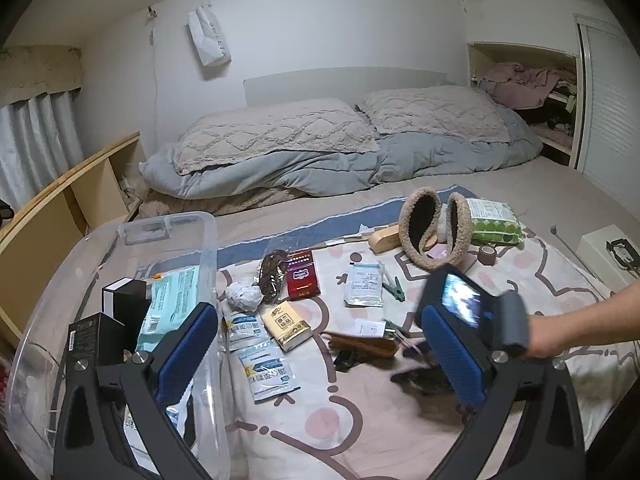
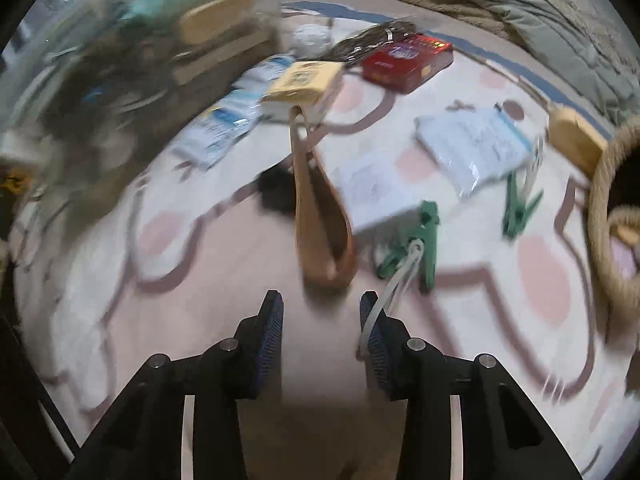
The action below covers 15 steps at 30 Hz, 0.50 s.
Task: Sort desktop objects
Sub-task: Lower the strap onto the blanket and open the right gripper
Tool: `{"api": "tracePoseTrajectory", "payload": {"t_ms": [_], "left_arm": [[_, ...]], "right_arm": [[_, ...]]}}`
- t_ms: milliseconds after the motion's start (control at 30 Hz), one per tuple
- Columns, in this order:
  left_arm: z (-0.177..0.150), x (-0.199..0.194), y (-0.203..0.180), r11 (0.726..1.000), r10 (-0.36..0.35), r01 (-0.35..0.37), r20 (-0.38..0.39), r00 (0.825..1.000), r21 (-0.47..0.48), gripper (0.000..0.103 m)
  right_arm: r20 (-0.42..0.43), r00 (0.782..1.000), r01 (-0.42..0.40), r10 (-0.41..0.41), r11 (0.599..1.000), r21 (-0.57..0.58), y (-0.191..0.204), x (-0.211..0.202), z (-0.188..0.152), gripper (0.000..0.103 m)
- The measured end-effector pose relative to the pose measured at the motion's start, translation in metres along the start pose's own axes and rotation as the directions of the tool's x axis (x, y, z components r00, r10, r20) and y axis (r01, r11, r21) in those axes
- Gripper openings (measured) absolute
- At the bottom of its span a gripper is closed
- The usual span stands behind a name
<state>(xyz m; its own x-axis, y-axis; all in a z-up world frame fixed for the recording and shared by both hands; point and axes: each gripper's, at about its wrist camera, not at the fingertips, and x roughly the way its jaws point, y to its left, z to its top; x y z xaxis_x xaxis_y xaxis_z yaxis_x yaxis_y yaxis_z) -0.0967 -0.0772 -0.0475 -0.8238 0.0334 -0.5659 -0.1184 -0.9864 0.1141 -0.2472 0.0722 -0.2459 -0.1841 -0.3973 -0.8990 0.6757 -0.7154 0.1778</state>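
Note:
My left gripper [image 1: 320,352] is open and empty, its left finger over the rim of a clear plastic bin [image 1: 168,228] that holds black boxes and a teal packet [image 1: 172,300]. A hand holds my right gripper [image 1: 460,312], blurred, above the patterned blanket. In the right wrist view my right gripper [image 2: 320,312] points steeply down with a gap between its pads and nothing in it. A brown leather loop [image 2: 320,216] lies just ahead of the fingertips. A thin white strap [image 2: 400,280] runs from a green peg [image 2: 424,240] across the right fingertip.
Spread on the blanket are a red box [image 1: 303,278], a yellow tissue pack [image 1: 288,326], white sachets [image 1: 268,372], a paper ball [image 1: 242,296], a white packet [image 1: 364,290], fluffy earmuffs [image 1: 436,232] and a green dotted pack [image 1: 494,222]. Pillows and a duvet lie behind.

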Motion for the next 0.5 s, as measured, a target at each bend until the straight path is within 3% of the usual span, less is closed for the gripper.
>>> {"api": "tracePoseTrajectory", "payload": {"t_ms": [167, 367, 500], "left_arm": [[0.000, 0.012, -0.010, 1.000, -0.025, 0.025, -0.022, 0.999, -0.002, 0.103], [-0.006, 0.036, -0.030, 0.996, -0.084, 0.084, -0.063, 0.994, 0.009, 0.103], [-0.015, 0.057, -0.046, 0.992, -0.107, 0.113, -0.108, 0.988, 0.050, 0.103]], "right_arm": [[0.050, 0.995, -0.080, 0.081, 0.997, -0.009, 0.013, -0.036, -0.025, 0.041], [0.166, 0.984, -0.068, 0.058, 0.996, 0.053, -0.002, -0.061, -0.044, 0.041], [0.183, 0.981, -0.093, 0.068, 0.987, 0.134, -0.026, -0.062, -0.057, 0.041]]}}
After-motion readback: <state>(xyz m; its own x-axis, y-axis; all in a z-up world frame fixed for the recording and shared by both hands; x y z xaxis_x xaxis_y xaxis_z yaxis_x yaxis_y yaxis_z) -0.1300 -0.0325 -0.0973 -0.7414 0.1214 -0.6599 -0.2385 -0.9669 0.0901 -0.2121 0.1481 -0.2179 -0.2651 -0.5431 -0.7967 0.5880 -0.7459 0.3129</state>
